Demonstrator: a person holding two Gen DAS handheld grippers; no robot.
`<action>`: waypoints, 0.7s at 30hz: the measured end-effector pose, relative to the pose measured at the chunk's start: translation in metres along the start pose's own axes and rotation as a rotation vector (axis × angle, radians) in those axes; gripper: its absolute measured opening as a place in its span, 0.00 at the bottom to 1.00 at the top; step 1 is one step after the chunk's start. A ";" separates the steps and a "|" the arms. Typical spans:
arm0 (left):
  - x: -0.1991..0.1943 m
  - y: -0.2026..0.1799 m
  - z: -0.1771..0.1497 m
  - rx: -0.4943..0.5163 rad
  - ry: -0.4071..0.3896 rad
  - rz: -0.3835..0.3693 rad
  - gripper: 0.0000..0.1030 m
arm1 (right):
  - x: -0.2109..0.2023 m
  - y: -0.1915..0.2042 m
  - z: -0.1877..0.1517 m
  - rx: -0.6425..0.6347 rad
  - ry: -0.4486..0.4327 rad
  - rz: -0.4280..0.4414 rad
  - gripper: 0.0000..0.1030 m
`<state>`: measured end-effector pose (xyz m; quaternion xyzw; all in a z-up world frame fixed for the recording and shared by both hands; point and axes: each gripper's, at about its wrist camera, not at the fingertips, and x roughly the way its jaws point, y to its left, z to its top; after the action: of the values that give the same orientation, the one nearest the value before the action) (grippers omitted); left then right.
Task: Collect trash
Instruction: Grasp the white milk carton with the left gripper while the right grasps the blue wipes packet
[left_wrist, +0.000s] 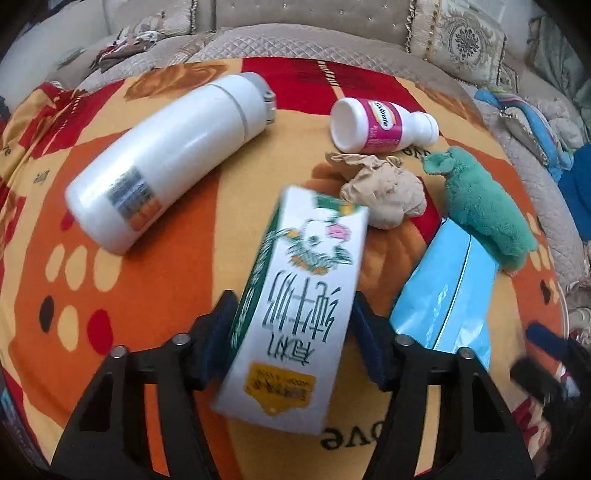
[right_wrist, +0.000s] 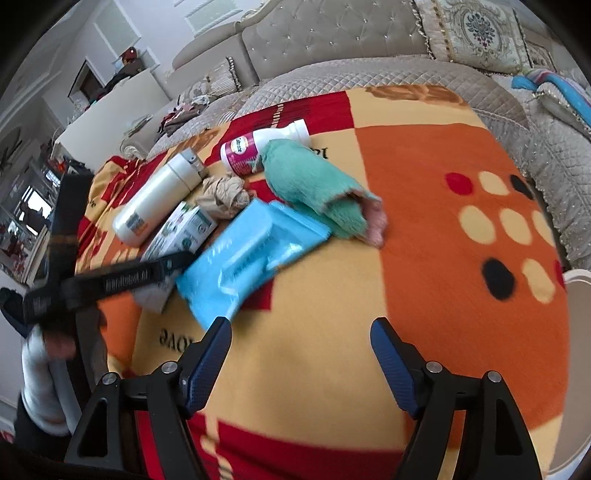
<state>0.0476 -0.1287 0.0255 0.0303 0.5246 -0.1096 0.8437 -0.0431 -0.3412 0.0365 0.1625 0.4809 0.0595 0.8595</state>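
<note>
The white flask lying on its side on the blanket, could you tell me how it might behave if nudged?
The white flask looks round and smooth and lies on its side, so it would probably roll, though the soft blanket may slow it. Its glossy surface suggests slippery. It looks rigid, unlikely to crush.

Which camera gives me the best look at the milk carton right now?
The left wrist view: the milk carton fills the centre, its printed face plain, between the left gripper's jaws. In the right wrist view the carton is small, at the left, partly hidden behind the left gripper's arm.
</note>
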 end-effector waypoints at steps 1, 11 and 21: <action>-0.002 0.002 -0.002 0.002 -0.001 0.004 0.50 | 0.005 0.004 0.005 0.010 -0.002 0.005 0.73; -0.033 0.038 -0.032 -0.022 -0.027 -0.019 0.50 | 0.061 0.037 0.045 0.099 -0.006 -0.061 0.84; -0.034 0.042 -0.038 -0.060 -0.021 -0.080 0.50 | 0.076 0.072 0.043 -0.184 0.028 -0.103 0.66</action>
<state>0.0088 -0.0762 0.0363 -0.0173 0.5195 -0.1276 0.8447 0.0374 -0.2637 0.0202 0.0572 0.4930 0.0611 0.8660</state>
